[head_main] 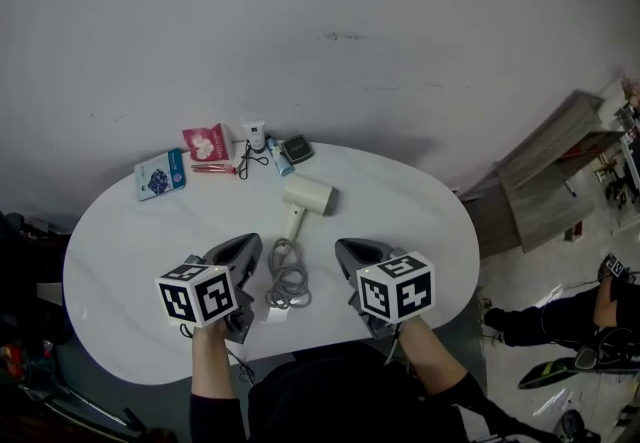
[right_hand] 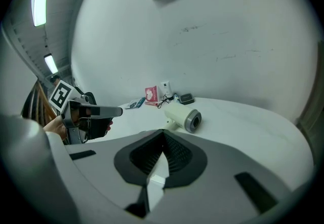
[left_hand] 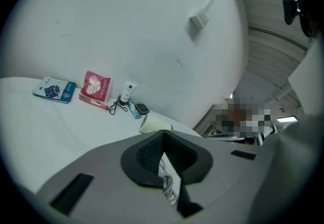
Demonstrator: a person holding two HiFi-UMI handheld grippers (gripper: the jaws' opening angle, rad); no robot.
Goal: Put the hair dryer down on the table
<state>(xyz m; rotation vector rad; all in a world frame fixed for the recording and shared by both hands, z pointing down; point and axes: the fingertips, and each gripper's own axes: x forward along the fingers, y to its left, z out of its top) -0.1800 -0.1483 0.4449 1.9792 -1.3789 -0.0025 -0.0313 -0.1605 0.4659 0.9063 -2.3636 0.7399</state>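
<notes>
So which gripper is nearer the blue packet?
Left. The left gripper is this side of the packet; the right gripper lies farther right, past the cord.

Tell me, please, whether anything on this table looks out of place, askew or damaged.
Nothing stands out. The hair dryer lies flat on the table, its cord loosely bundled near the front edge. The red packet and the blue packet lie at the far edge.

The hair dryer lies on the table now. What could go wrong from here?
1. The coiled cord lies between the left gripper and right gripper; either might snag it and drag the hair dryer.
2. A forward push could send the dryer into the white tube beyond it.
</notes>
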